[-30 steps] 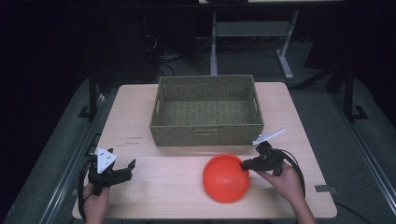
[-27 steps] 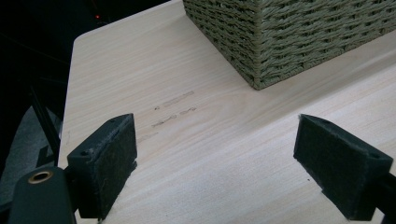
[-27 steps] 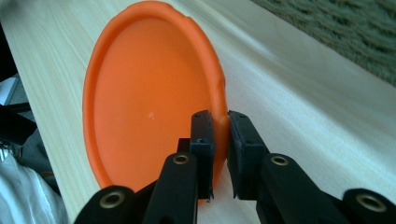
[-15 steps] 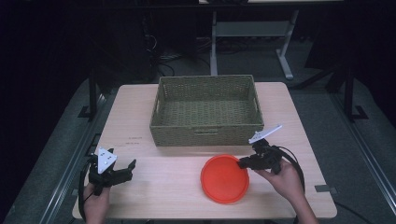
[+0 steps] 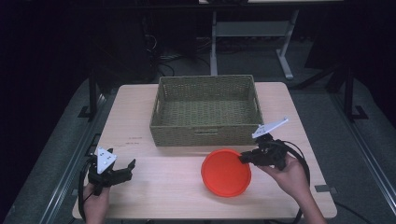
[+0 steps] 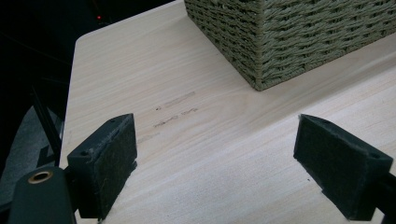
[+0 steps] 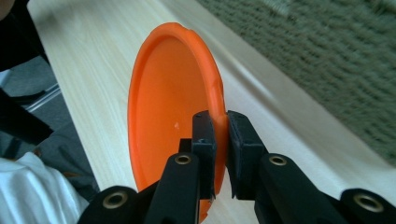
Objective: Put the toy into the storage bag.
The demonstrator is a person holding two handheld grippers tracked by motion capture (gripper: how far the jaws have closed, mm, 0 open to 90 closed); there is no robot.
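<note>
The orange plate point(image 5: 226, 172) sits at the near right of the table point(image 5: 140, 116), just in front of the woven basket point(image 5: 205, 109), and my right tool point(image 5: 244, 158) is clamped on its right rim; in the right gripper view the two pads pinch the rim point(image 7: 218, 122) between them. The plate looks tilted, raised on my side, though I cannot tell whether its far edge touches the wood. I judge the grasp done and the carrying left: the basket is empty, so the plate likely goes over its front wall, which stands close to the plate's far edge and needs a clear lift. My left tool point(image 5: 122, 169) rests at the near left corner, jaws apart, holding nothing, well away, with bare wood between.
</note>
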